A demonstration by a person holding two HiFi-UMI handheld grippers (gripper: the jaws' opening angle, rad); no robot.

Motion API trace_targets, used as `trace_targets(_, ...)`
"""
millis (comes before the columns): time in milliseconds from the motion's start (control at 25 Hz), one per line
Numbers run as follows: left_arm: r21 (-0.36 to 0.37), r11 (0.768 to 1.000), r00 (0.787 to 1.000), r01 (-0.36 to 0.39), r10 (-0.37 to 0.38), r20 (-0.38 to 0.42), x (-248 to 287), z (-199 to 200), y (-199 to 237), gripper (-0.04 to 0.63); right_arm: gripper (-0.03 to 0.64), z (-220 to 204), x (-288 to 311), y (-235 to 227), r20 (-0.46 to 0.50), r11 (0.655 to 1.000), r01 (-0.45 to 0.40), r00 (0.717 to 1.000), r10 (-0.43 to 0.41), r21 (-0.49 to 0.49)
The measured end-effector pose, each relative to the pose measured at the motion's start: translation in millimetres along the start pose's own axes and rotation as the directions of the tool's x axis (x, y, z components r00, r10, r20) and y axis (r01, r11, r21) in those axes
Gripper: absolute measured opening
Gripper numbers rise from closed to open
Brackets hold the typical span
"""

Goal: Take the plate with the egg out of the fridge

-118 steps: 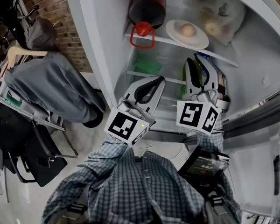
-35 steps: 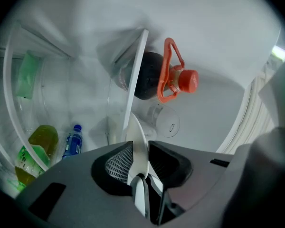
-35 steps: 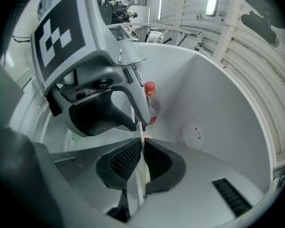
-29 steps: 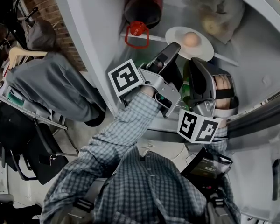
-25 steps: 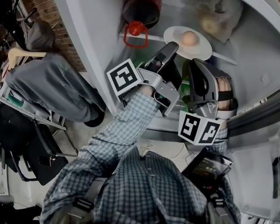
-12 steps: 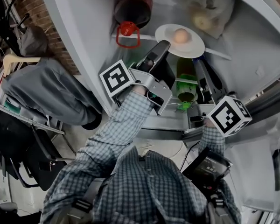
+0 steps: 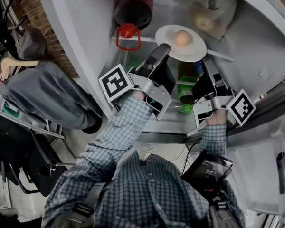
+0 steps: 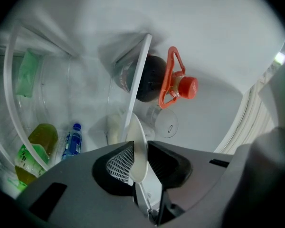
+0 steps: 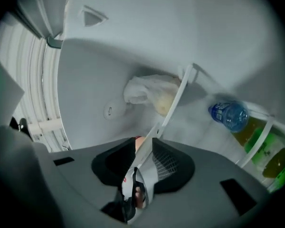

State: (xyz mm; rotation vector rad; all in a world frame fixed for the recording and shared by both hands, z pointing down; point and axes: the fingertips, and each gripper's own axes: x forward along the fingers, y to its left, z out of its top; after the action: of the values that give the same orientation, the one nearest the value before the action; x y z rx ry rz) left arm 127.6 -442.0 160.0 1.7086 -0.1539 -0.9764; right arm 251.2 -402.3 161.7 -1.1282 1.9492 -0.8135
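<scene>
The white plate with the brown egg is seen on the fridge's upper shelf, between a dark red-capped jug at the left and a plastic bag at the far right. The jaws of the left gripper have just been closing, and the plate's near-left rim is pinched between its pads. The right gripper is held apart around a thin white edge, possibly the plate's right rim or the shelf trim. The plate is judged stiff, smooth, breakable and fairly light; the egg lies loose and may roll. The rim is best gripped on opposite sides and the plate kept level.
</scene>
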Motion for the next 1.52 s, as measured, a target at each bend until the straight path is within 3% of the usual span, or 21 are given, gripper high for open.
trace_targets(80, 0.004, 1.000, 1.000, -0.003, 0.003, 0.000, -2.1, -0.6, 2.5, 0.092, 0.092, 0.9, 0.7, -1.6, 0.009, 0.999, -0.016, 1.000, 0.016, 0.036)
trace_targets(880, 0.017, 1.000, 1.000, -0.004, 0.005, -0.013, -6.0, -3.9, 0.3, 0.087, 0.083, 1.2, 11.7, 9.3, -0.011, 0.999, -0.028, 1.000, 0.028, 0.021)
trace_targets(1240, 0.036, 0.999, 1.000, -0.004, 0.004, -0.011, -18.1, -2.1, -6.7, 0.081, 0.083, -10.3, 9.4, 14.0, -0.034, 0.999, -0.033, 0.999, 0.033, 0.011)
trace_targets(1520, 0.008, 1.000, 1.000, -0.003, 0.003, -0.020, -46.5, -6.7, -14.1, 0.077, 0.083, -34.7, -7.6, 26.0, -0.033, 1.000, -0.018, 0.999, 0.018, -0.001)
